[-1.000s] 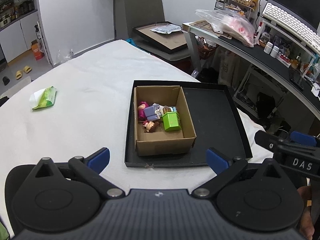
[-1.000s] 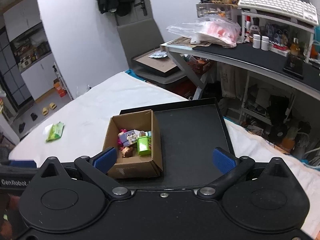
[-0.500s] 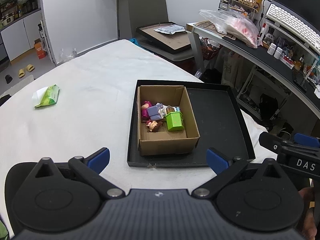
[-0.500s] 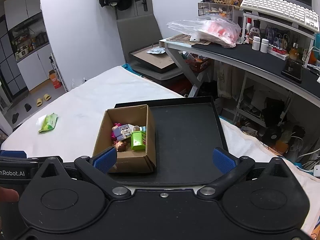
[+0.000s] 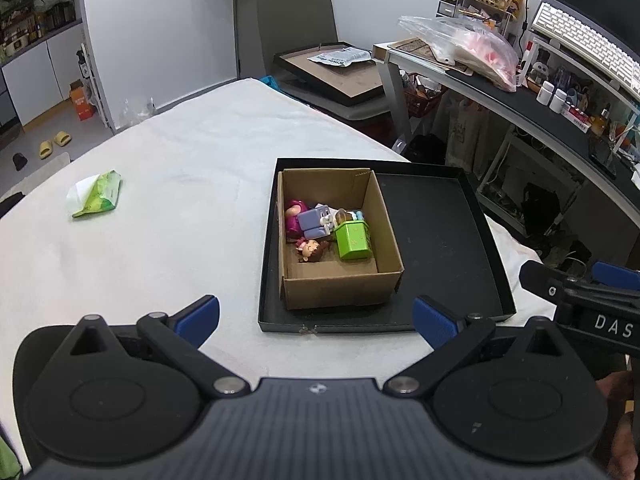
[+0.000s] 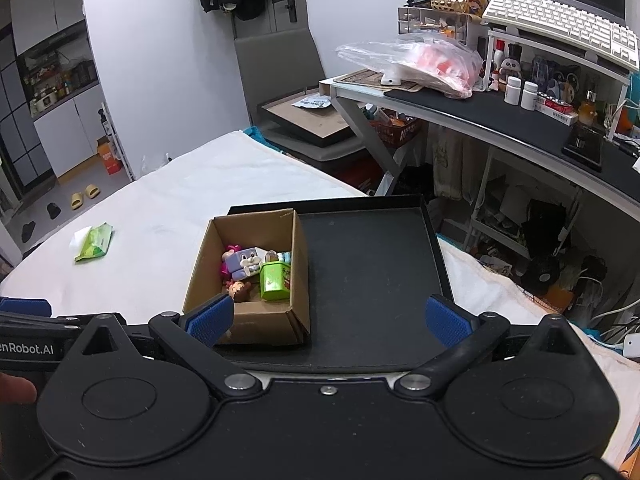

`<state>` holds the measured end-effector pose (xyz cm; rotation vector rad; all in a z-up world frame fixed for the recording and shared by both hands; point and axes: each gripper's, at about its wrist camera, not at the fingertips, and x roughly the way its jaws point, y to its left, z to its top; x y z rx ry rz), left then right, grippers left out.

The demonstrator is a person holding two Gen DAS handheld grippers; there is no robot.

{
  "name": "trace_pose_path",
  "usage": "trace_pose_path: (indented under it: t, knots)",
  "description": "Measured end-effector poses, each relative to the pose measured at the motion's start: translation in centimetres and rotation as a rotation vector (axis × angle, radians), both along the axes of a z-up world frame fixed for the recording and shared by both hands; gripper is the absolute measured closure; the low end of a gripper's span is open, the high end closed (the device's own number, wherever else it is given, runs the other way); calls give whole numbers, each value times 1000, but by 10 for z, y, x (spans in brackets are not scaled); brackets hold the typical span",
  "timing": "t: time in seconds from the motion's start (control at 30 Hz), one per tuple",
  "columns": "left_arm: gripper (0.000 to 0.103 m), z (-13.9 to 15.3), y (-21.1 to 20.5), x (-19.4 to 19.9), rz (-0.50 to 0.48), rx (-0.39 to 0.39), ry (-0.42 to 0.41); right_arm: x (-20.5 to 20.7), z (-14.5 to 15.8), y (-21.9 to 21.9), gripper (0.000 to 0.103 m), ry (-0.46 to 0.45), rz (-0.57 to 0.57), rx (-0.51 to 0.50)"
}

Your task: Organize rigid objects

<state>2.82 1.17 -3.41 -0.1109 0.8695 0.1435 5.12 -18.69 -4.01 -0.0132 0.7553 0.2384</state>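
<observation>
A cardboard box (image 5: 384, 232) stands in the left half of a shallow black tray (image 5: 444, 236) on a white-covered table. In the box lie a green block toy (image 5: 352, 240), a purple cube figure (image 5: 314, 222), a pink figure (image 5: 294, 214) and a small doll head (image 5: 310, 249). The box (image 6: 298, 256), tray (image 6: 368, 272) and green toy (image 6: 274, 280) also show in the right wrist view. My left gripper (image 5: 316, 318) is open and empty, back from the tray's near edge. My right gripper (image 6: 328, 318) is open and empty over the tray's near edge.
A green wipes packet (image 5: 98, 194) lies on the white cloth at the left. A desk (image 6: 500, 120) with a plastic bag, bottles and a keyboard stands at the right. A chair (image 5: 320, 72) holding a framed board stands beyond the table's far edge.
Both grippers have drifted slightly, so the box and tray sit a little further right and higher in view. Both stay open and empty. Nothing on the table has moved.
</observation>
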Motion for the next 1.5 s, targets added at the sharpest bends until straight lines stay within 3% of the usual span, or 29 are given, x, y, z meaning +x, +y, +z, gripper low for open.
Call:
trace_pose_path:
  t: [1.5]
  knots:
    - [1, -10, -4, 7, -14, -22, 41, 4, -8, 3, 0, 24, -23, -41]
